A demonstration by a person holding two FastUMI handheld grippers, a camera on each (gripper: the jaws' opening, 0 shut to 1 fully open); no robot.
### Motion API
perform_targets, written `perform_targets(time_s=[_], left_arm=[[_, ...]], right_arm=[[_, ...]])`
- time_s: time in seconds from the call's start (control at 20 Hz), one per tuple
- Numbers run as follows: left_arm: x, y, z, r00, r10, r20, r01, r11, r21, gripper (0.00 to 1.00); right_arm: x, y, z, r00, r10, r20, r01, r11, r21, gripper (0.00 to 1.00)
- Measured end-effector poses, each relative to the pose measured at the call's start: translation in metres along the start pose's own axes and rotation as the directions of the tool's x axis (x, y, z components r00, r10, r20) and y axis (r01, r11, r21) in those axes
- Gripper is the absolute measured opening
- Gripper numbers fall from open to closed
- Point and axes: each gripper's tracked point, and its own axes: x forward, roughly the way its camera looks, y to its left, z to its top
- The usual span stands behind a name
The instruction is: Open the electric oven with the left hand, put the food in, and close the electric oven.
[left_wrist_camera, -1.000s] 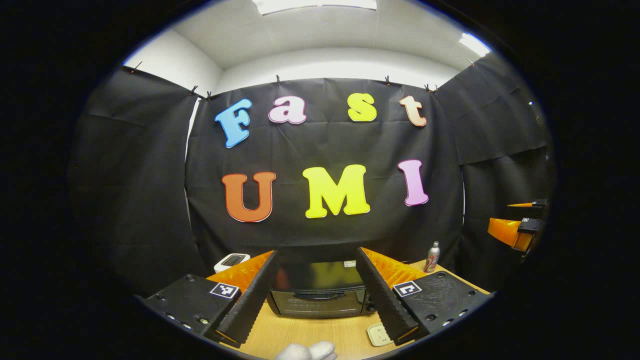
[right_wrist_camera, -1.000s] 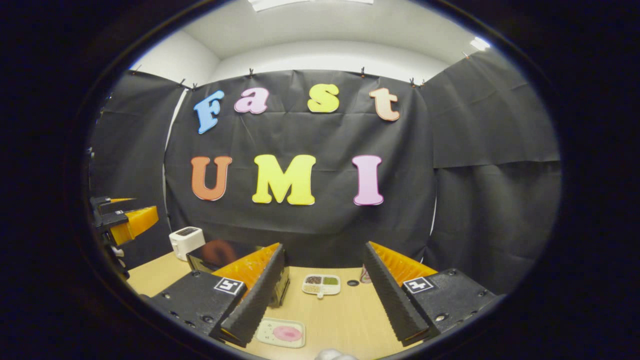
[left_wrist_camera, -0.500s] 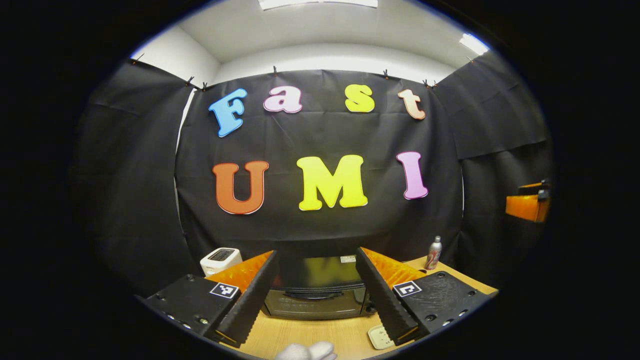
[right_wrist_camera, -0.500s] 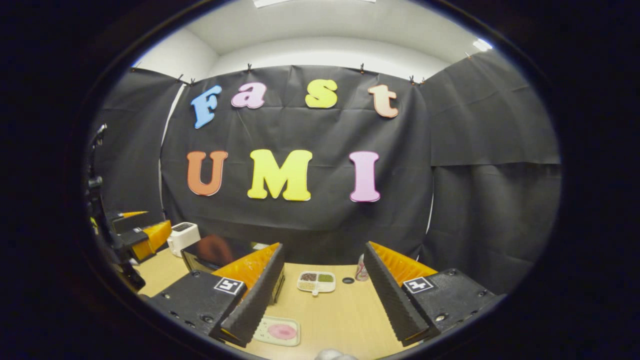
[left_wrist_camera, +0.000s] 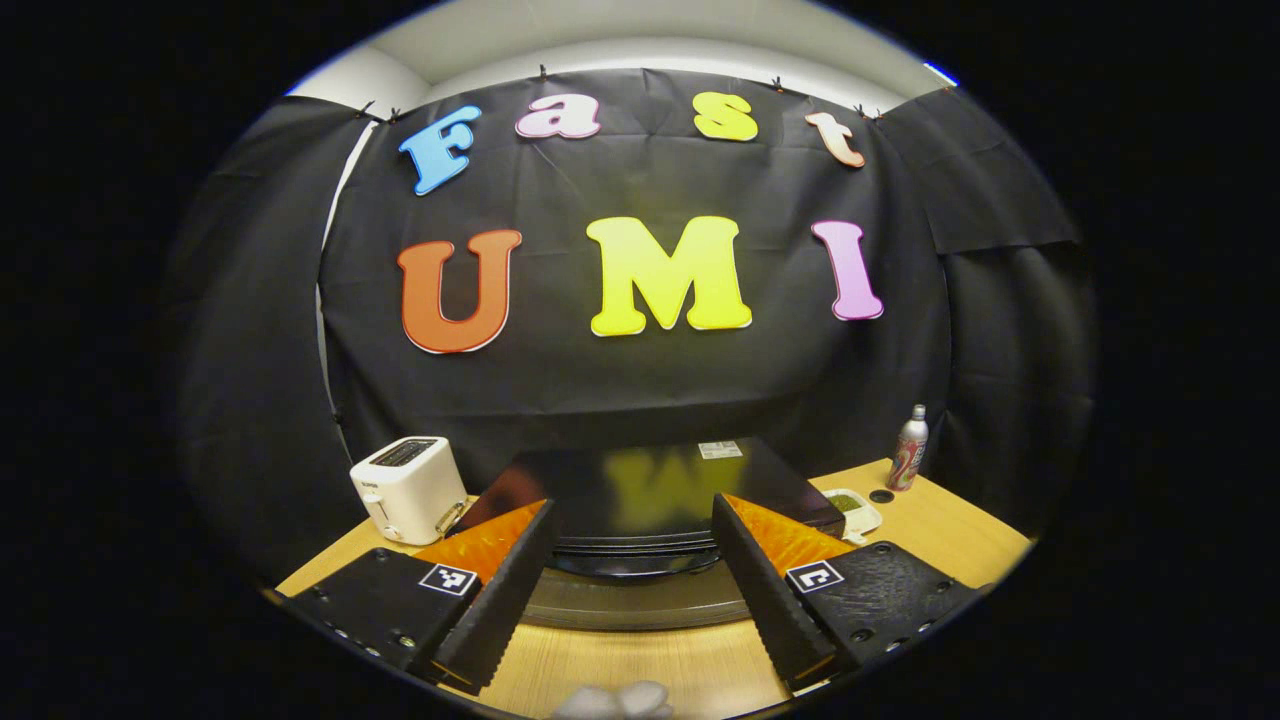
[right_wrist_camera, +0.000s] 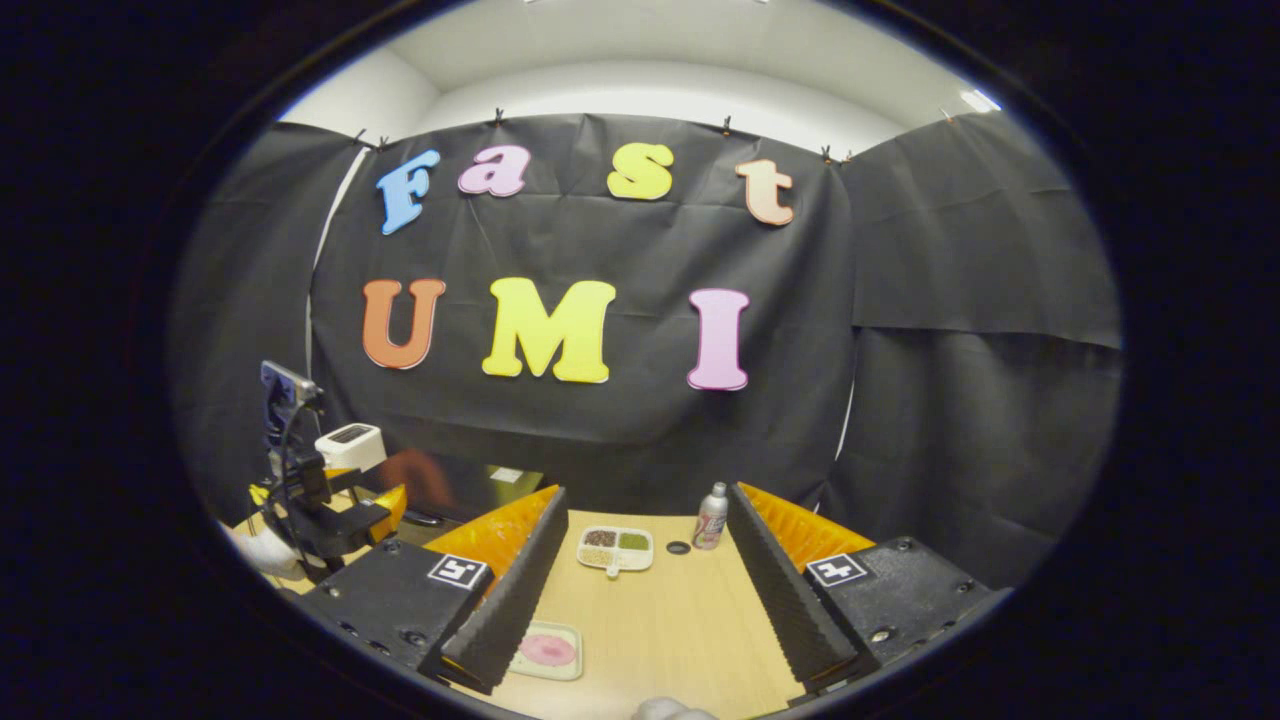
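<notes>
Oven point(left_wrist_camera: 640, 490) sits dead ahead of your left gripper point(left_wrist_camera: 630, 585), low on the desk point(left_wrist_camera: 640, 670), its handle running crosswise just past the spread fingertips, so the bar lies across the gap between them. That gripper holds nothing yet, and the door looks closed. Your left hand is clearly the nearer one; expect a short forward reach, then a pinch on the bar. Your right gripper point(right_wrist_camera: 640, 590) is also spread and empty, hovering over the desk with the pink food on its small plate point(right_wrist_camera: 546, 650) just beside its left finger, well apart from the oven.
</notes>
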Motion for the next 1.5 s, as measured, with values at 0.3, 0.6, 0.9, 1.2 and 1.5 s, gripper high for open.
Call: perform_targets(time_s=[0.3, 0.6, 0.9, 1.2, 1.5], left_arm=[[0.033, -0.001, -0.044, 0.995, -0.005, -0.099, 0.005, 1.0, 0.002, 0.97], [0.034, 0.002, -0.043, 0.997, -0.017, -0.082, 0.017, 1.0, -0.005, 0.97], [0.009, 0.001, -0.052, 0.994, -0.019, -0.105, 0.018, 1.0, -0.008, 0.97], [-0.034, -0.003, -0.078, 0.989, -0.028, -0.145, 0.027, 1.0, -0.01, 0.97], [-0.066, -0.006, -0.114, 0.976, -0.048, -0.213, 0.045, 0.999, -0.016, 0.97]], right_arm=[[0.001, -0.003, 0.002, 1.0, -0.015, -0.006, 0.015, 1.0, -0.009, 0.96], [0.003, -0.001, -0.003, 1.0, -0.006, -0.017, 0.007, 1.0, 0.004, 0.96], [0.004, 0.008, -0.009, 0.999, 0.02, -0.031, -0.02, 1.0, -0.003, 0.96], [0.001, 0.023, -0.017, 0.997, 0.059, -0.044, -0.058, 0.998, 0.029, 0.96], [-0.003, 0.035, -0.027, 0.995, 0.078, -0.064, -0.077, 0.997, 0.02, 0.96]])
